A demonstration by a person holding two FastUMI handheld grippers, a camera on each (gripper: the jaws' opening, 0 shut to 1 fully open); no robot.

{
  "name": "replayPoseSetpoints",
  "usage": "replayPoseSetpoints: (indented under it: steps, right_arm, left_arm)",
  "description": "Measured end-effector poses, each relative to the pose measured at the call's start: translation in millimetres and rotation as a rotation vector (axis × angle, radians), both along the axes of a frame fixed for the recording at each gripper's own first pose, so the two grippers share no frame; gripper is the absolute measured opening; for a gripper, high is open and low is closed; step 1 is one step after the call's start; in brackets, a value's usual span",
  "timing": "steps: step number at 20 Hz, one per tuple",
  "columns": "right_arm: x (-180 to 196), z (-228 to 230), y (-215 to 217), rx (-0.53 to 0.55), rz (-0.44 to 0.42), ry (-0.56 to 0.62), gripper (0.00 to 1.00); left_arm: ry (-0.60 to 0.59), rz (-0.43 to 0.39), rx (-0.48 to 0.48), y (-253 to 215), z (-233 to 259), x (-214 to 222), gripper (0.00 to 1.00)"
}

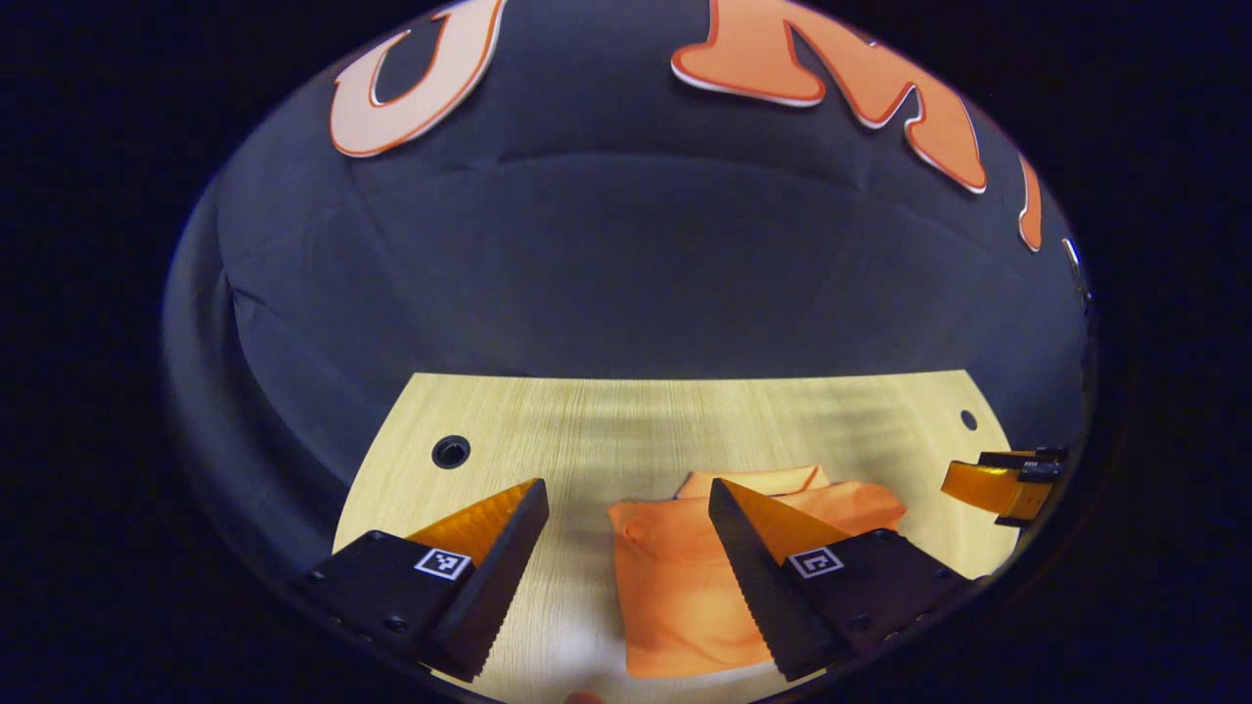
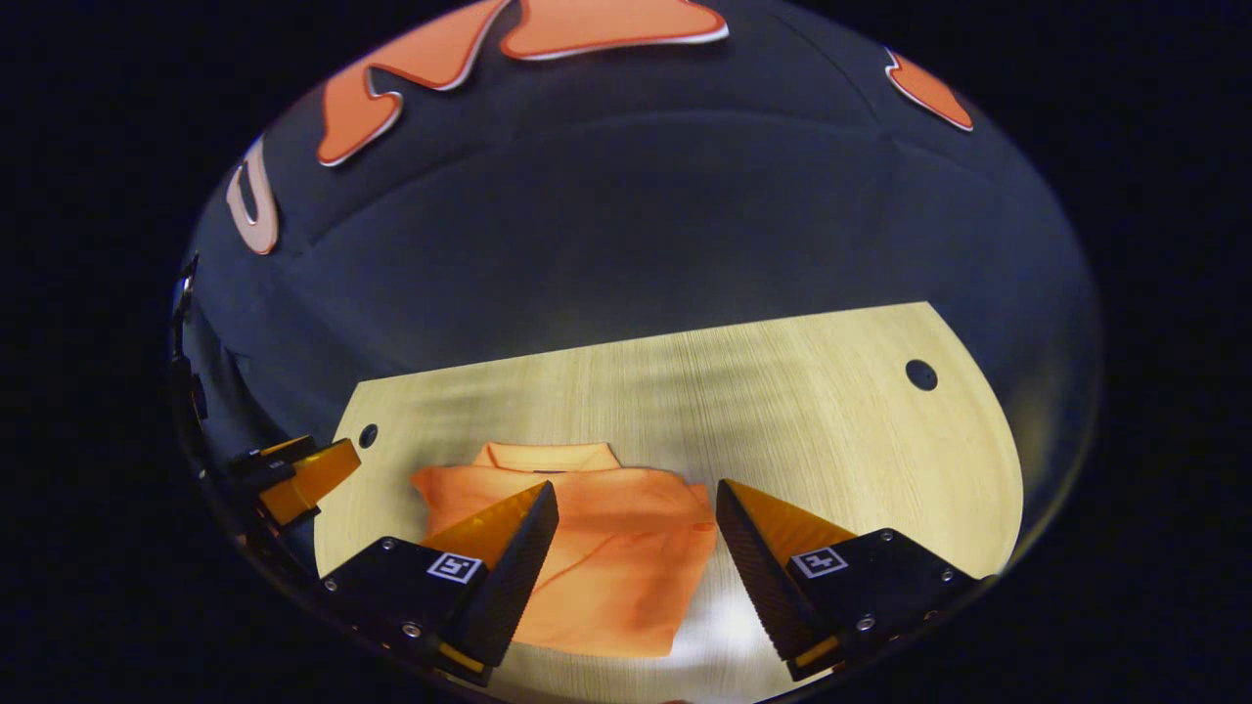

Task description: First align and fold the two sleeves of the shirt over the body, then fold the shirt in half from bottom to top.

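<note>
An orange shirt point(image 1: 685, 596) lies flat on the light wooden table point(image 1: 587, 430) as a compact, roughly rectangular bundle. Its collar point(image 1: 753, 481) is at the far end and the sleeves are folded in over the body. My left gripper point(image 1: 628, 486) hovers open above the shirt's left edge, holding nothing. In the right gripper view the shirt point(image 2: 616, 557) sits between and below the fingers of my right gripper point(image 2: 636, 486), which is also open and holds nothing. Each gripper appears at the edge of the other's view: the right gripper point(image 1: 1007, 484) and the left gripper point(image 2: 293, 474).
The table point(image 2: 782, 411) has a round hole near each far corner, one hole point(image 1: 451, 451) on the left and one hole point(image 2: 920, 374) on the right. Black cloth walls rise behind and beside the table. Bare wood stretches beyond the shirt and to its right.
</note>
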State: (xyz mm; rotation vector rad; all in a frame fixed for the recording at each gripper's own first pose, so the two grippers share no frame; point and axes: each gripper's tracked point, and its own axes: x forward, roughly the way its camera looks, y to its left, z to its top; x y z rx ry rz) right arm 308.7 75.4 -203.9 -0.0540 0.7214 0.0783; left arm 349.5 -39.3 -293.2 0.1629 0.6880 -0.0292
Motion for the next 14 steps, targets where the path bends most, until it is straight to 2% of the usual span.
replayPoseSetpoints:
  steps: [5, 8, 14]
  right_arm:
    - [-42, 69, 10, -0.014, 0.064, -0.190, 0.99]
    - [-74, 96, 11, 0.003, 0.077, -0.278, 0.99]
    - [-149, 141, 8, 0.070, 0.090, -0.415, 0.99]
  left_arm:
    - [-0.135, 0.001, -0.065, 11, 45, -32, 1.00]
    - [-0.230, 0.025, -0.049, 26, 73, -54, 1.00]
    - [-0.376, 0.003, -0.117, 23, 132, -135, 1.00]
